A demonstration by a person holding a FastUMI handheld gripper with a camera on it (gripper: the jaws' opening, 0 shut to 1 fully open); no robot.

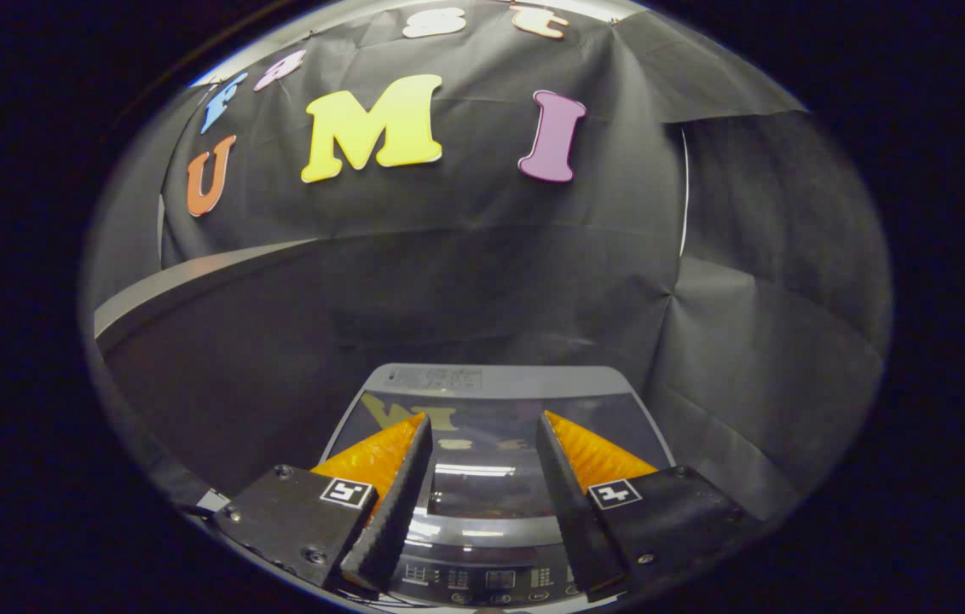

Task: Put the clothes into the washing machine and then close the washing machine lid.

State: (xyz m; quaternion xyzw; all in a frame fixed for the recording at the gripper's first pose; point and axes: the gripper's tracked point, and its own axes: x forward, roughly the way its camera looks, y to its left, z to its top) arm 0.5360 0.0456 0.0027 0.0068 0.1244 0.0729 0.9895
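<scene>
A grey top-loading washing machine (pixel 491 379) stands below and just ahead of my fingers. Its glossy dark glass lid (pixel 482 469) lies flat and shut, mirroring the booth above. The control panel (pixel 482 578) sits at the near edge, between and under the fingers. My gripper (pixel 482 422) hovers above the lid, open, with a wide gap and nothing between its fingers. I see no clothes.
Black cloth covers the booth wall (pixel 465 281) behind the machine and to its right. A pale ledge (pixel 184 286) runs along the wall at the left, above the machine's height.
</scene>
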